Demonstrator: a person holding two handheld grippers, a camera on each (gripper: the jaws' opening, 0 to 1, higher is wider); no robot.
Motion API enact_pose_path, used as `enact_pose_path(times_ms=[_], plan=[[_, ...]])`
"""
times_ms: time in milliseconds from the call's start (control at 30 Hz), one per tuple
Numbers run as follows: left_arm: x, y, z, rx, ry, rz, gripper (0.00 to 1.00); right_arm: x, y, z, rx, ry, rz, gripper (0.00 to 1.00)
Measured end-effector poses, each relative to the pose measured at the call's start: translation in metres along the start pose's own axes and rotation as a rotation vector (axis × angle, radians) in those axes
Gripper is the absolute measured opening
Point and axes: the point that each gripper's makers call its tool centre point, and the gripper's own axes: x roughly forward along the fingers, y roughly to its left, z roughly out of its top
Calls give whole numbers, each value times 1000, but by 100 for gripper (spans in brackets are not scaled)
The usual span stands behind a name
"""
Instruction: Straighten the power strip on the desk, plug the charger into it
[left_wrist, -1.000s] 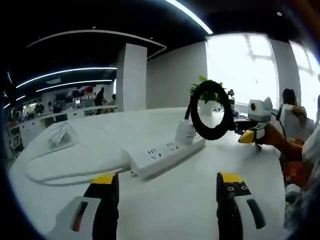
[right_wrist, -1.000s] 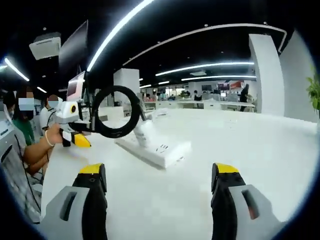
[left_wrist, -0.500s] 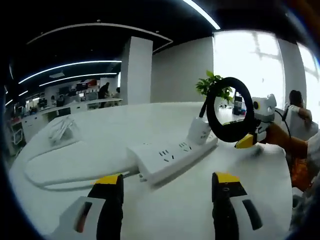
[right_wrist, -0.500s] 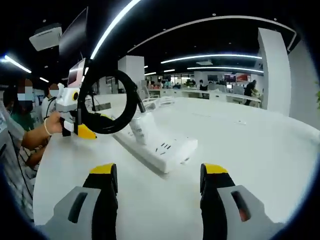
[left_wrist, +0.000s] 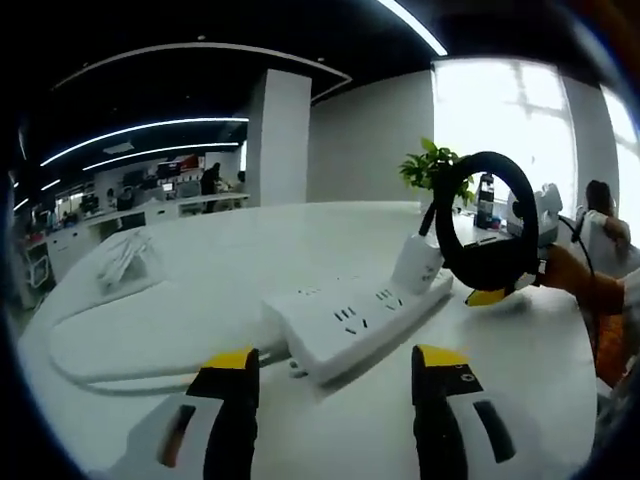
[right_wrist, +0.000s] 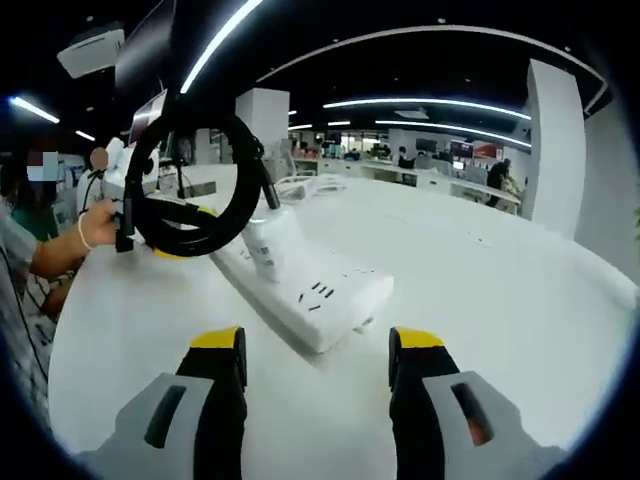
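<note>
A white power strip (left_wrist: 350, 325) lies slanted on the white desk (left_wrist: 200, 290), its white cord (left_wrist: 130, 383) looping off to the left. A white charger (left_wrist: 418, 268) stands plugged into its far end, and the charger's black cable is coiled in a loop (left_wrist: 490, 275) held up above it. My left gripper (left_wrist: 337, 365) is open and empty, just short of the strip's near end. In the right gripper view the strip (right_wrist: 310, 295), charger (right_wrist: 265, 245) and loop (right_wrist: 190, 245) lie ahead of my right gripper (right_wrist: 318, 345), also open and empty.
A person's hand (right_wrist: 98, 225) holds a white, yellow-tipped gripper (left_wrist: 535, 215) against the loop. A potted plant (left_wrist: 430, 165) stands behind the charger. A white bundle (left_wrist: 125, 260) lies at the desk's far left. People sit at the desk's edge, and bare desk (right_wrist: 500, 300) spreads to the right.
Both cameras have come closer to the power strip, which now looms larger between the jaws. The jaws of both grippers stand a little narrower. The cable loop has stayed up.
</note>
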Motion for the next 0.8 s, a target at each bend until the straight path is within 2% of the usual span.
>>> enact_pose_path(times_ms=[400,500,667,800], plan=[[8,-3,-3,16,16,-6,54,9,7,2,-47,10,21,37],[9,-4,-1,8,10,-14,54,10,7,1,-50,16,19,37],[10,-4,-1,-5,9,-19,45,10,5,1,-49,18,8,34],[13,-4,-5,4,22,-11,44,11,3,0,-47,15,2,32]])
